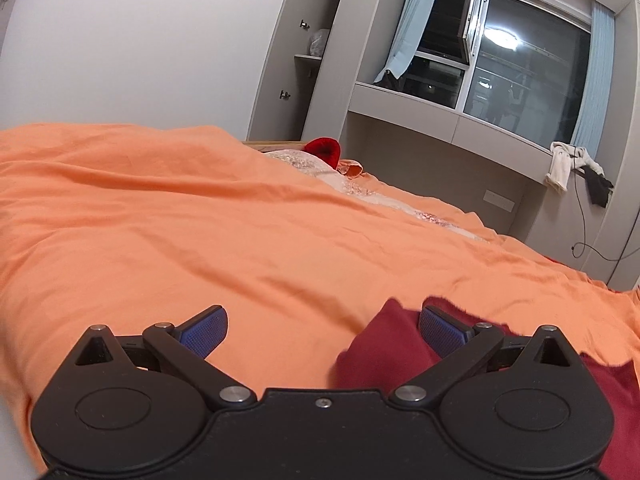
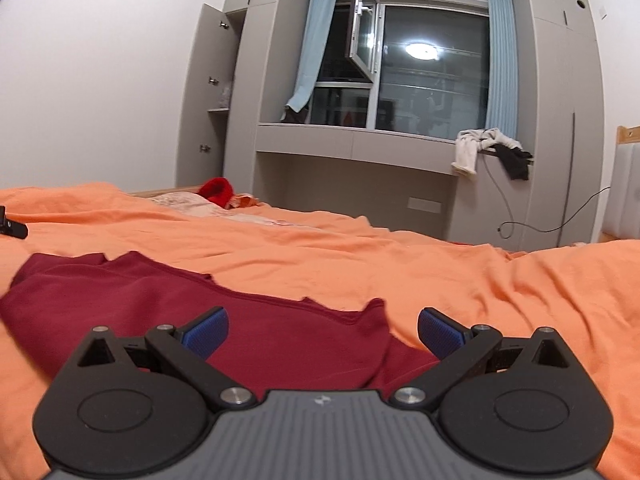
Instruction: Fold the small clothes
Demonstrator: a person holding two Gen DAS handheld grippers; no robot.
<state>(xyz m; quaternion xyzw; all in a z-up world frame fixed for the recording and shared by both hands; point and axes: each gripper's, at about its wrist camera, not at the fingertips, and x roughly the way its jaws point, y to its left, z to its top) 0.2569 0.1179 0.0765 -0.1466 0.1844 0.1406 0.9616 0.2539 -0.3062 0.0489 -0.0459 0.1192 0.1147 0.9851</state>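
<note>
The right gripper (image 2: pixel 323 330) sits low over the near edge of the dark red garment (image 2: pixel 168 312), its two blue fingers (image 2: pixel 206 332) spread wide with nothing between them. Cloth lies under the gap, which suggests it is lined up to pinch a hem. The left gripper (image 1: pixel 323 330) hovers at the garment's other end, fingers likewise apart and empty; its right-hand pad sits just over a raised fold of the garment, the other over bare sheet. One garment, two grippers, one at each end: a placing that suits lifting both corners for a fold.

The garment lies spread, mostly flat, on the orange bedsheet (image 2: pixel 500 280), its far edge ragged and wavy.

Beyond the garment, across the sheet, one bright red bundle (image 2: pixel 216 190) rests at the far edge of the bed. Farther still, behind it, the window ledge carries two draped cloths, one white (image 2: pixel 468 148) and one black (image 2: pixel 516 160), and two blue curtains (image 2: pixel 498 60) frame the window.
</note>
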